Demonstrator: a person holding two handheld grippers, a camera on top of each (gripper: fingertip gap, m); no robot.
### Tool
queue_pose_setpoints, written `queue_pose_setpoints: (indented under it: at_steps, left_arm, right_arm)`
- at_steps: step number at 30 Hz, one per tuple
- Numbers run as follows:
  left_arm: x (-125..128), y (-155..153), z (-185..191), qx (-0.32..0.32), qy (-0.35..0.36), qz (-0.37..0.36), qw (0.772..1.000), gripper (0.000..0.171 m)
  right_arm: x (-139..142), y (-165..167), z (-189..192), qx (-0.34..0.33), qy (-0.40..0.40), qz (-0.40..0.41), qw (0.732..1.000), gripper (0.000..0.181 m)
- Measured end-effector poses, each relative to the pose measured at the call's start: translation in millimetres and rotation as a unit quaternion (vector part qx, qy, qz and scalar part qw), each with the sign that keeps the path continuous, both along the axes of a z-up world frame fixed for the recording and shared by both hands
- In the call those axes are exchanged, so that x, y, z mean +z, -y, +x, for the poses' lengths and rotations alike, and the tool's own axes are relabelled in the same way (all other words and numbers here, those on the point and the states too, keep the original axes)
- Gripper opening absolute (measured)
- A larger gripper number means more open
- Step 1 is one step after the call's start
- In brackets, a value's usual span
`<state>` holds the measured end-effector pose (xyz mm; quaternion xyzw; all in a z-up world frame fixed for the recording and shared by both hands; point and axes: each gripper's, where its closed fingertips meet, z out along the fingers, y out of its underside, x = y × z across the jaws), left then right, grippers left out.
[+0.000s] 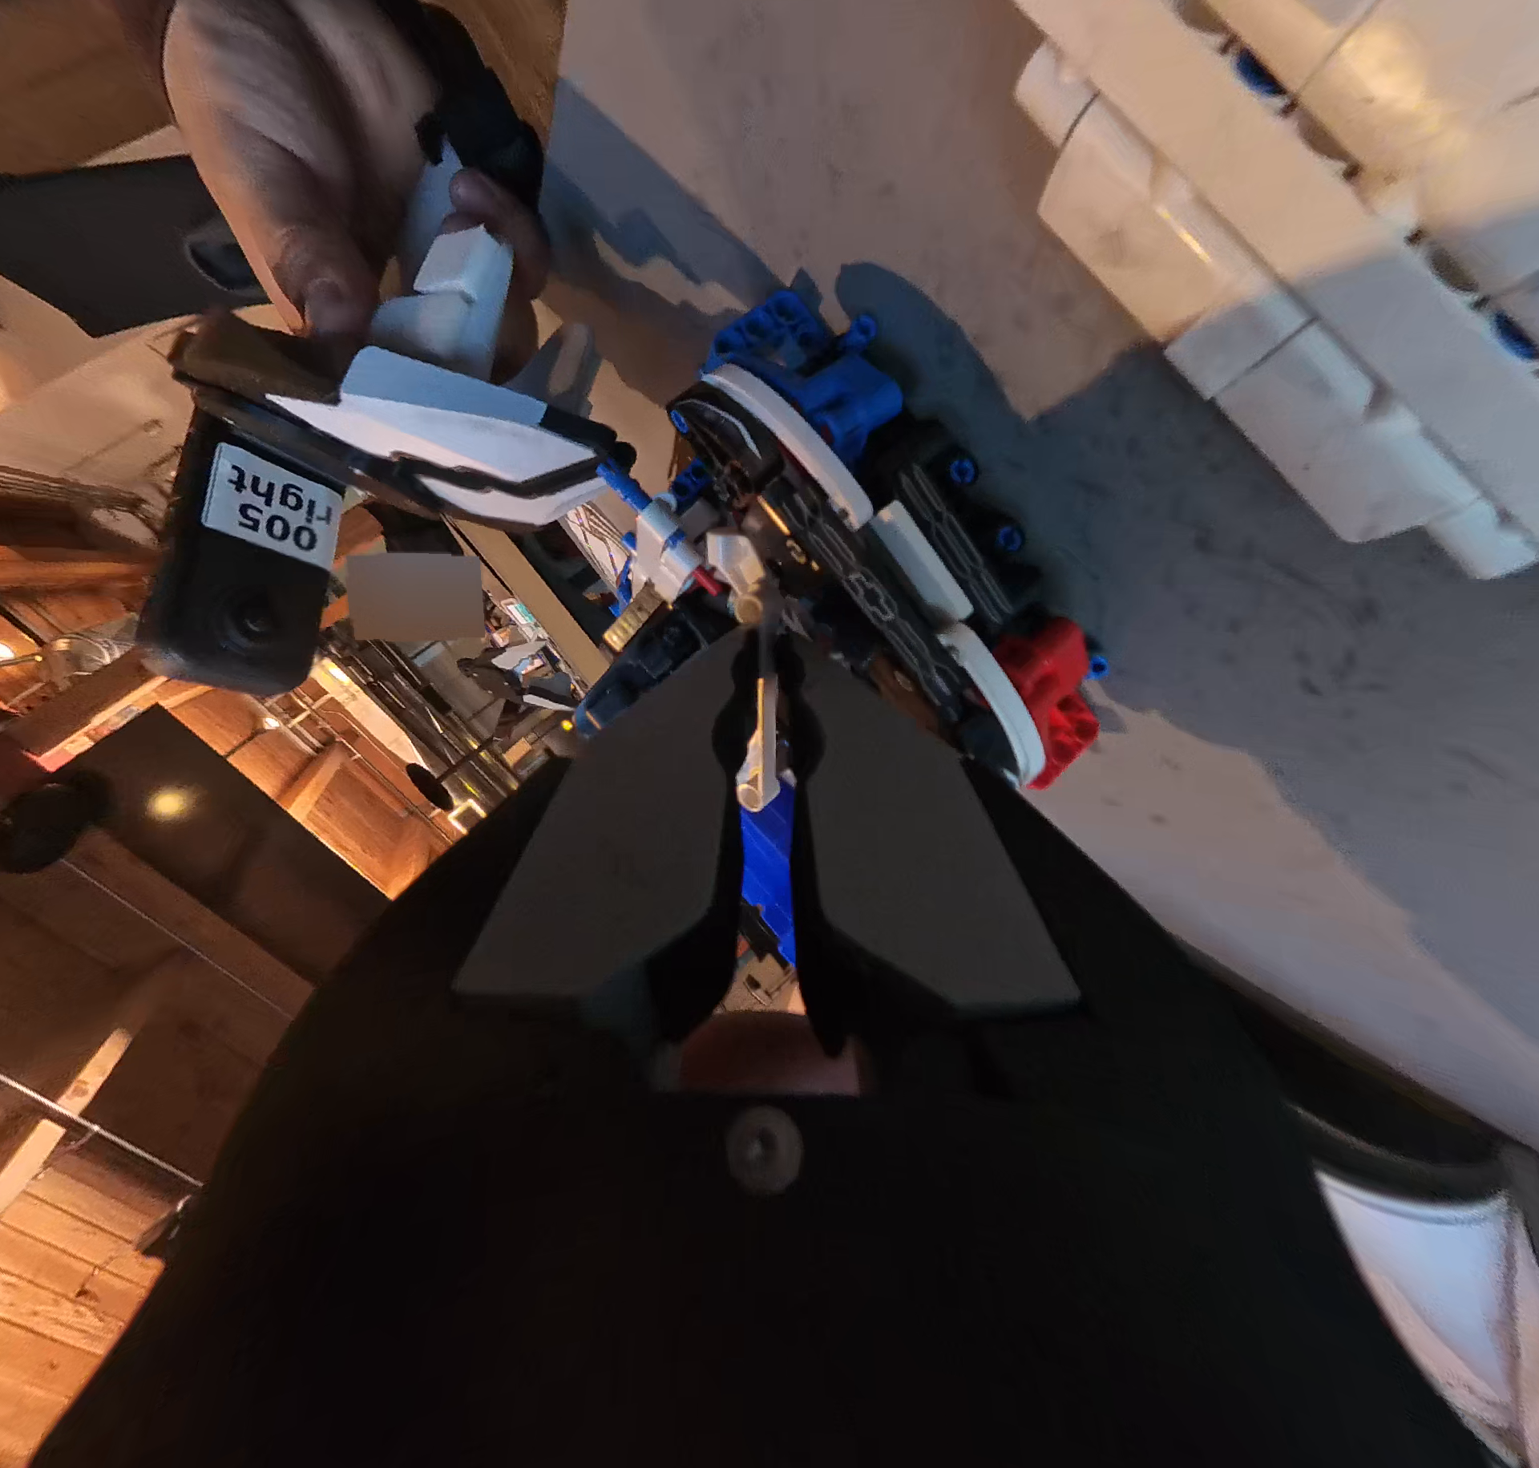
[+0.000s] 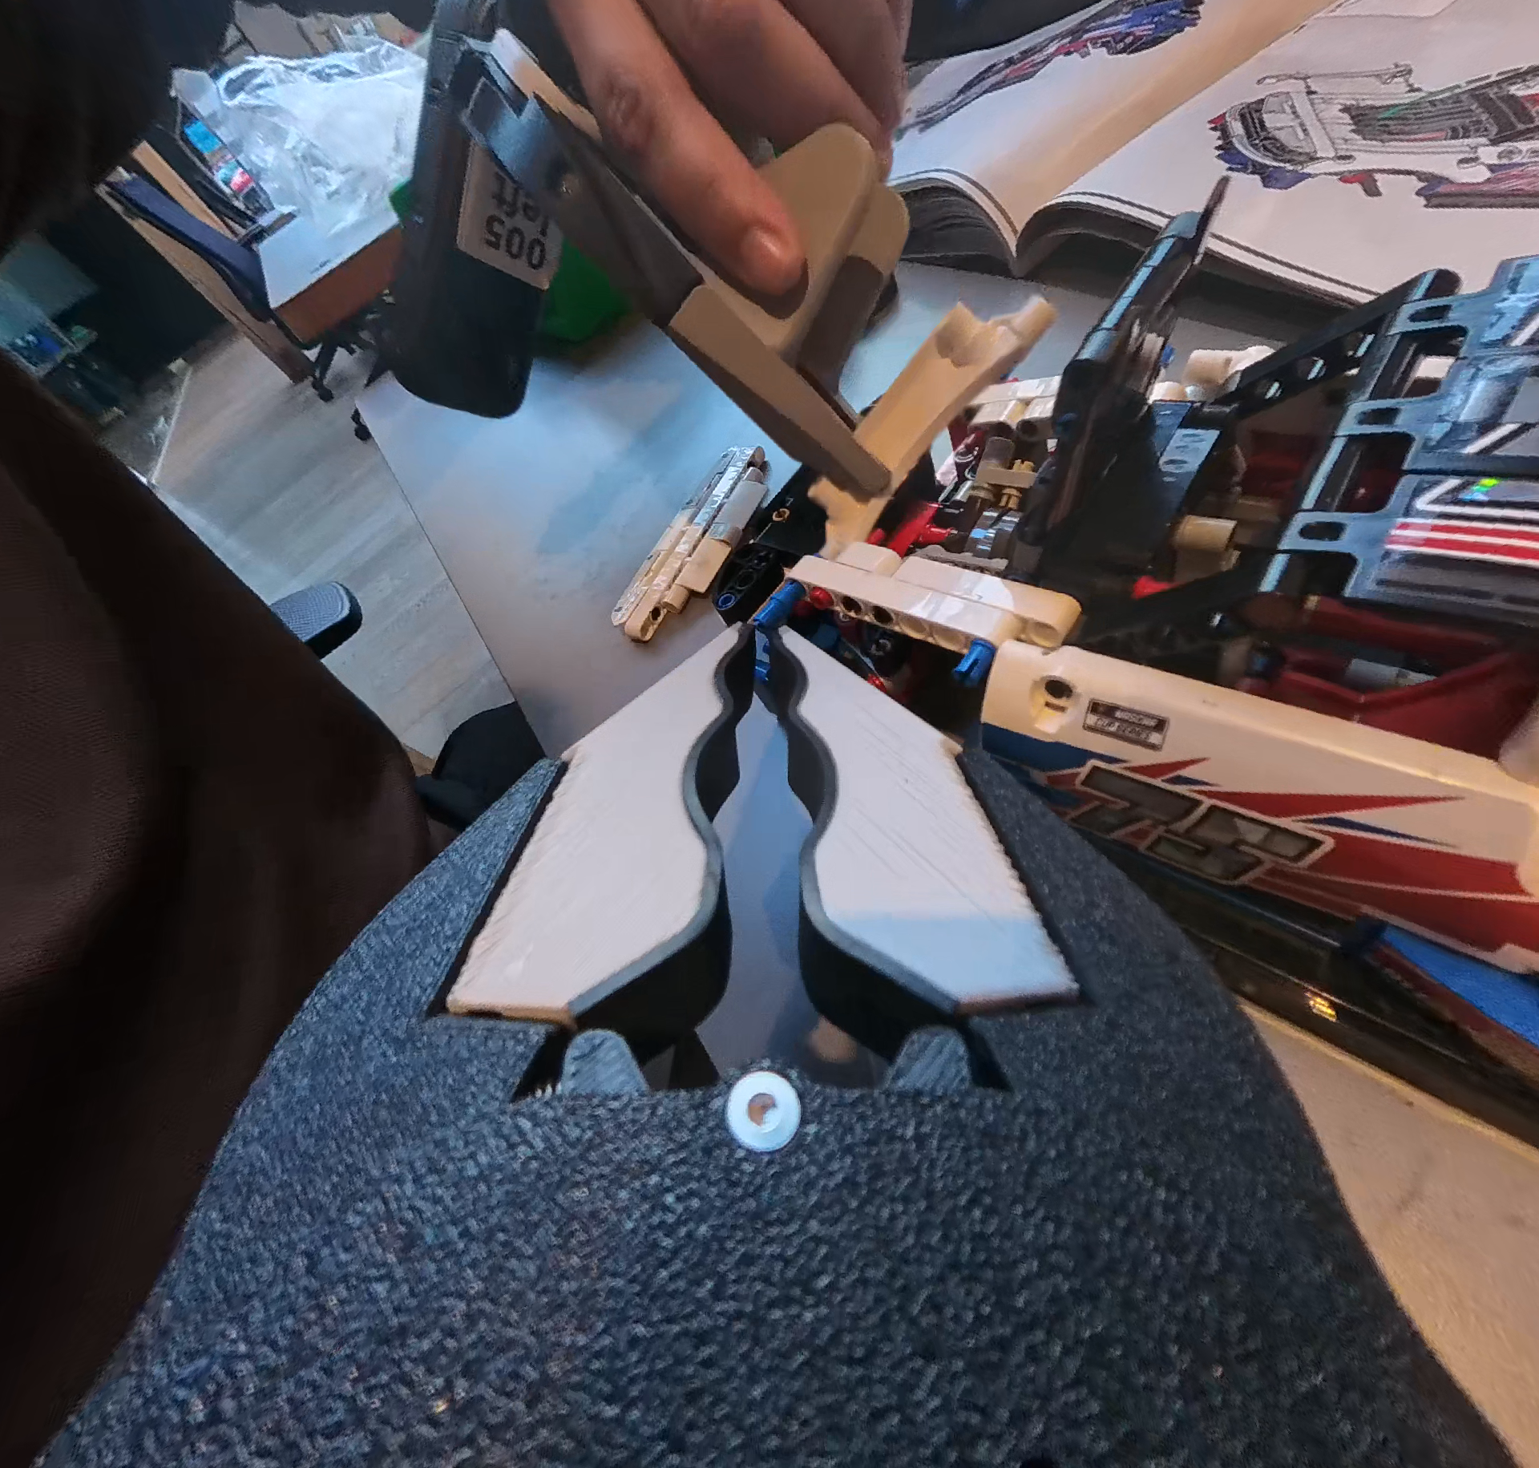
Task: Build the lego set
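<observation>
Left claw: pinched on a curved white lego piece – its fingers are nearly together with the thin piece running up the gap between them, and blue parts show lower in the same gap

Same grip from my other camera: the left claw comes down from above, its tips clamped on the lower stem of the curved white lego piece, whose forked end sticks up beyond them

Right claw: pressed almost together at the tips, right at a blue pin on the end of a white beam; I cannot tell whether it actually grips the pin

Lego car: just ahead of my right claw and to its right, resting on the tabletop – white side panel with red and blue graphics, black frame above

Loose white parts: a small bundle lying on the tabletop just beyond my right claw's tips, slightly to their left

Instruction booklet: open, far beyond the car

My hands: a hand holds the left claw's handle, and another hand holds the right claw, up and to the left of my left claw's tips
</observation>
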<state>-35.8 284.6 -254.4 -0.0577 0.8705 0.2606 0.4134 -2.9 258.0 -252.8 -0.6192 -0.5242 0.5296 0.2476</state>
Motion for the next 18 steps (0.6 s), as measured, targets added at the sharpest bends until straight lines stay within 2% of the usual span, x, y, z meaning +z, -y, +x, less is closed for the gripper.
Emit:
queue_pose_setpoints:
  at_steps: [6,9,11,15,17,18]
  left_arm:
    - [-4,-6,12,-0.022,0.026,-0.009,0.999,0.0]
    - [-1,-10,10,0.005,0.042,-0.004,0.999,0.005]
    - [6,-13,9,0.016,0.07,0.0,0.997,0.028]
    - [21,-23,-3,0.069,0.096,-0.015,0.993,0.057]
    - [40,-41,-11,0.154,0.155,-0.032,0.975,0.032]
    - [46,-49,-18,0.216,0.186,-0.063,0.956,0.028]
  right_arm:
    - [0,1,-1,0.003,-0.001,0.005,1.0,0.006]
    - [0,2,-1,0.005,0.001,0.0,1.0,0.007]
    - [0,1,-2,0.006,0.001,-0.007,1.0,0.007]
    - [-1,1,-3,0.006,0.003,-0.007,1.0,0.007]
    - [-1,1,-3,0.005,0.004,-0.006,1.0,0.007]
    - [-1,1,-2,0.004,0.004,-0.005,1.0,0.007]
